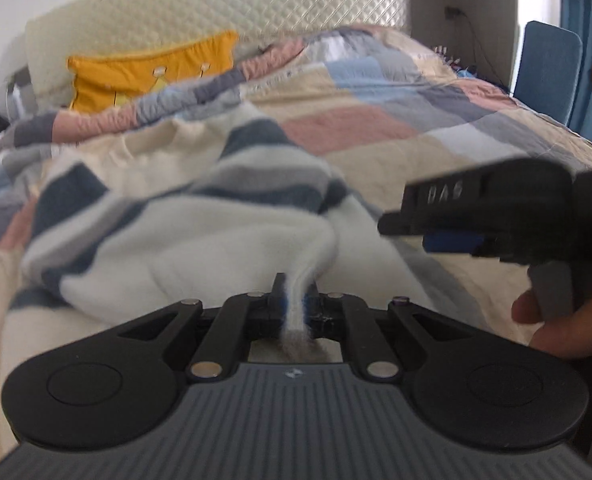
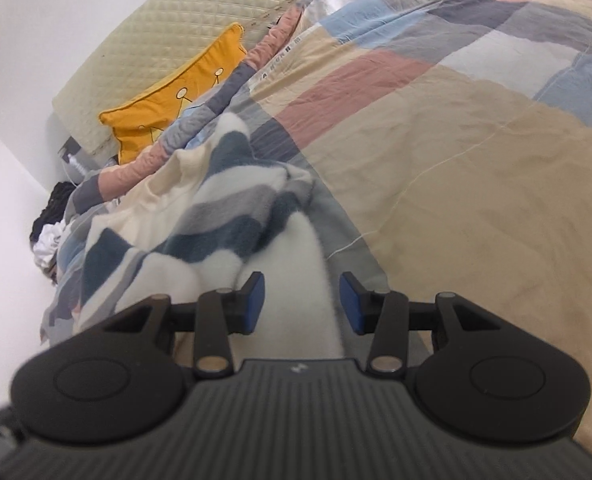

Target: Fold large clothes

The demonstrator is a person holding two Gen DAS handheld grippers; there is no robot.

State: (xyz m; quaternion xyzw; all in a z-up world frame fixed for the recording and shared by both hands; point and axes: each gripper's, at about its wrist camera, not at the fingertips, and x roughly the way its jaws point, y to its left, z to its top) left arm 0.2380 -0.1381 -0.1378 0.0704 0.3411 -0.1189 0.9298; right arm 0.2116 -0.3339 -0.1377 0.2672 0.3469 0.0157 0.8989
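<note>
Striped fleece garment (image 1: 168, 216) — white, grey and dark blue — lying bunched on the bed's patchwork quilt (image 1: 376, 128), with no neat fold visible; judged early in the task, spreading and folding still to do. Left hand-held gripper (image 1: 294, 300) is clamped on a white edge of it. Right hand-held gripper (image 2: 302, 304) is part-open, a white strip between its pads, seemingly ungripped. Broad bare quilt lies to the right — yellow cushion (image 1: 148, 72) and headboard (image 1: 216, 4) bound the far end.

Bed (image 2: 476, 200) w/ patchwork quilt; striped sweater (image 2: 232, 208), yellow pillow (image 2: 176, 108) on it.
</note>
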